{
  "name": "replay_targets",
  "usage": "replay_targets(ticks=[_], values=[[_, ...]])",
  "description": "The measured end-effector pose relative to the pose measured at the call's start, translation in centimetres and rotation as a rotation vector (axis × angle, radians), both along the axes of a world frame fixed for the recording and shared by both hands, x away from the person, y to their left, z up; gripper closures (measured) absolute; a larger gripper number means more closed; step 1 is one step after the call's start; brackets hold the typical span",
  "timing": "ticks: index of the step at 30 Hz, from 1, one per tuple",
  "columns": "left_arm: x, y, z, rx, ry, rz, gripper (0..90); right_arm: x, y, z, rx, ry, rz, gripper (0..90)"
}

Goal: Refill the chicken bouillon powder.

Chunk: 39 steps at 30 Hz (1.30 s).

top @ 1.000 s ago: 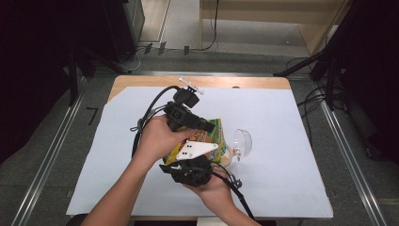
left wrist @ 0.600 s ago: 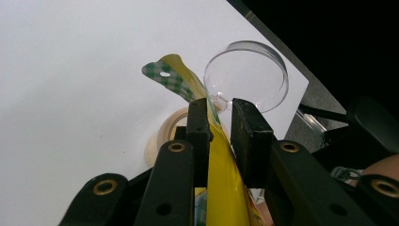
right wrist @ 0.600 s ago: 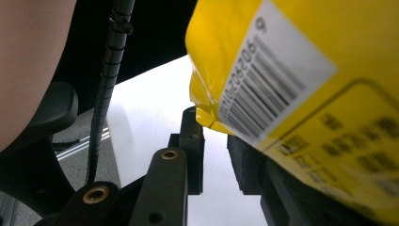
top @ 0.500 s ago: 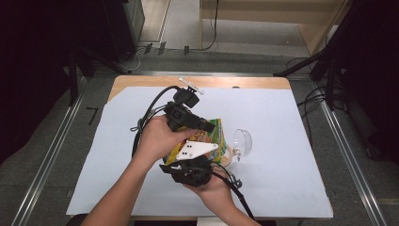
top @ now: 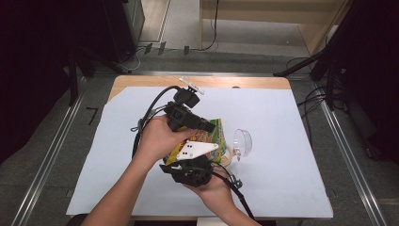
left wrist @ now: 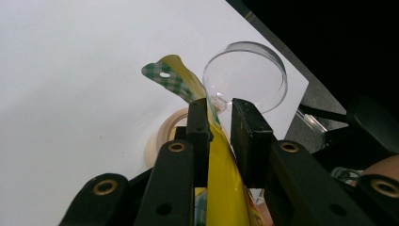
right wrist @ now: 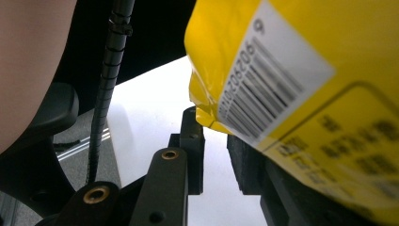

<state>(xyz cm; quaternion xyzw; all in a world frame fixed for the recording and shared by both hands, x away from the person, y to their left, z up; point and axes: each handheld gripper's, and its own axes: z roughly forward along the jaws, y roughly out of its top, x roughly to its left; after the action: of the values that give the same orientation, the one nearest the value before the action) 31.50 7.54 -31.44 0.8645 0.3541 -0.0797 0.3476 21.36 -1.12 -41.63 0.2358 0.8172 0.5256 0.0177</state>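
Observation:
A yellow snack bag (top: 215,135) is held up at mid-table between my two grippers. The left gripper (top: 210,128) comes from the left, and in its own view the left gripper (left wrist: 220,115) is shut on the bag (left wrist: 222,188), whose green-checked top edge sticks out past the jaws. The right gripper (top: 197,159) sits just below the bag on the near side. In its own view the right gripper (right wrist: 216,136) stands open, with white table showing in the gap. The bag (right wrist: 306,70), barcode side facing, hangs over the right jaw.
A clear stemmed glass (top: 243,141) lies just right of the bag, close beyond the left jaws (left wrist: 249,75). A beige tape roll (top: 227,160) rests under the bag. The white sheet (top: 291,183) covers the wooden table. Cables trail from both grippers.

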Motion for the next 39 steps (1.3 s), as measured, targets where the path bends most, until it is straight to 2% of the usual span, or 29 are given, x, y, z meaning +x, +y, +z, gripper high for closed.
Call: replay_targets(ticks=[17,28,39], values=[[-0.24,-0.23,0.06,0.001,-0.01,0.0,78.5,0.0,-0.08,-0.12,0.001,-0.012,-0.002,78.0],[0.21,0.08,-0.22,-0.017,0.018,0.011,78.8,0.07,-0.06,-0.03,-0.009,-0.002,-0.001,77.8],[-0.3,-0.21,0.16,0.0,-0.012,0.014,78.9,-0.05,-0.07,-0.05,-0.002,-0.015,-0.007,77.9]])
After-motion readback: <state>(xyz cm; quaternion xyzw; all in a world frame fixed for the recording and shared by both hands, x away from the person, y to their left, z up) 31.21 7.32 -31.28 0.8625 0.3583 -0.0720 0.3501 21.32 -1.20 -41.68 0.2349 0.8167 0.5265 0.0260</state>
